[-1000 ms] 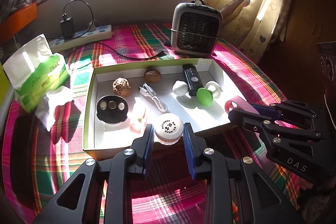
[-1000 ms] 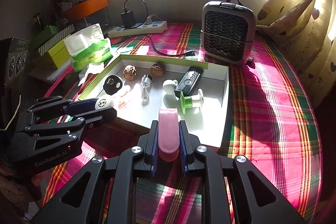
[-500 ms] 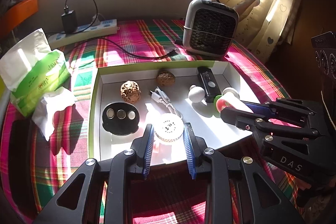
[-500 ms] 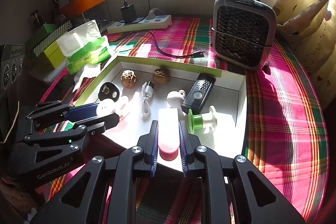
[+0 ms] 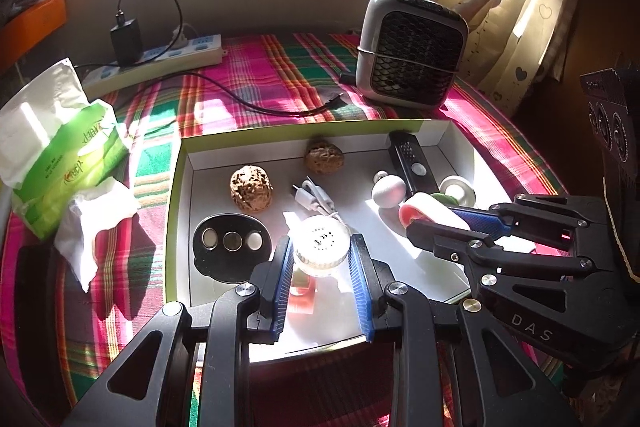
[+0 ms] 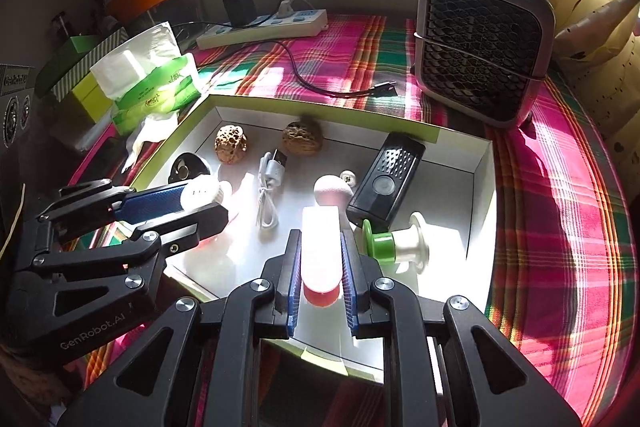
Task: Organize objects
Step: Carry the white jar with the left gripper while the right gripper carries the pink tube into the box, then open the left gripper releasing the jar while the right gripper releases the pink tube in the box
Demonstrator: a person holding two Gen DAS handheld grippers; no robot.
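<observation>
You have something clamped in each gripper, and both hang over the near half of the white box (image 5: 448, 131), which reads as bringing the last loose items in to be set down.

Your left gripper (image 5: 322, 259) at the bottom centre of its view is closed on a small white round jar (image 5: 320, 245); the blue pads press its sides, lid facing up, so it can go down upright. Below it a small pink item lies on the box floor; I cannot tell what it is.

Your right gripper (image 6: 320, 259) at the bottom centre of its view is closed tight on a slim pink tube (image 6: 321, 251), which runs along the fingers with its far end pointing into the box. That suits laying it flat in the bare patch ahead.

The box already holds two walnuts (image 5: 252, 189), a coiled white cable (image 6: 270, 187), a black remote (image 6: 386, 183), a white ball (image 5: 388, 191), a green and white spool (image 6: 394, 243) and a black oval dish (image 5: 228, 247) in the lower left of the left view. They lie apart from each other, so the open floor sits near the front edge.

The box rests on a pink and green plaid cloth (image 6: 560, 187). Upper right stands a small grey heater (image 6: 484, 51); upper left a power strip (image 5: 160, 61) with a black charger, and a tissue pack (image 5: 64, 151) at the left edge. Barred windows throw hard sun across everything, with curtains at far right.
</observation>
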